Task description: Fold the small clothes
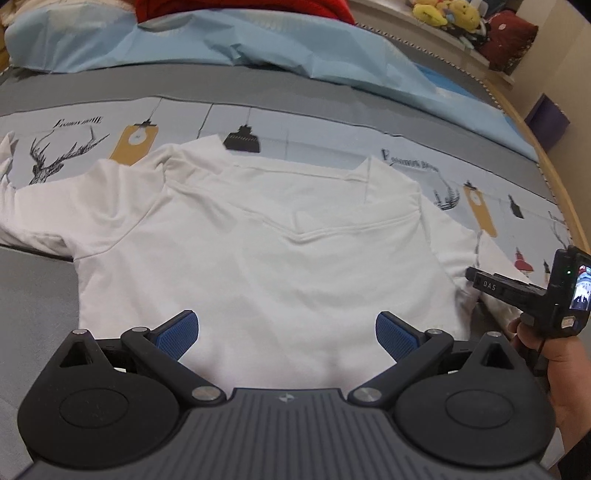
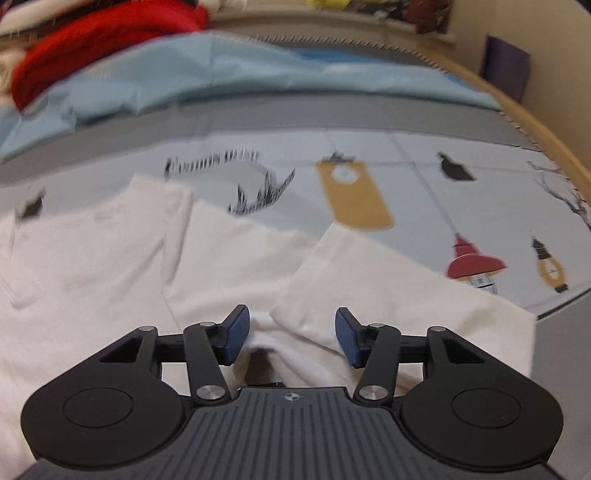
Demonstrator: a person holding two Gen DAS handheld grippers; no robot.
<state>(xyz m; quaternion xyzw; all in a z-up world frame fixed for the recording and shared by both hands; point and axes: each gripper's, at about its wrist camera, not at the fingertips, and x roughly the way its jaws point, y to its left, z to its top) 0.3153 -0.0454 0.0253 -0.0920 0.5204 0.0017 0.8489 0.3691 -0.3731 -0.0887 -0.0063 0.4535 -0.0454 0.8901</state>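
Note:
A white long-sleeved shirt (image 1: pixel 258 240) lies spread flat on a printed bedsheet (image 1: pixel 314 133), neckline at the far side. My left gripper (image 1: pixel 288 336) hovers open over the shirt's near hem, blue pads wide apart with nothing pinched. At the right of that view, a hand (image 1: pixel 554 354) holds my right gripper (image 1: pixel 476 278), its tip at the shirt's right sleeve. In the right wrist view, the right gripper (image 2: pixel 292 334) stands open, with a bunched fold of the white sleeve (image 2: pixel 369 295) lying between its fingers. The pads do not press on the fold. The shirt's body (image 2: pixel 92 277) lies to the left.
A light blue quilt (image 1: pixel 258 40) and a red cloth (image 1: pixel 240 9) are heaped at the far side of the bed. The wooden bed edge (image 1: pixel 565 192) curves along the right, with plush toys (image 1: pixel 443 14) on a ledge and a purple box (image 1: pixel 546 118) beyond.

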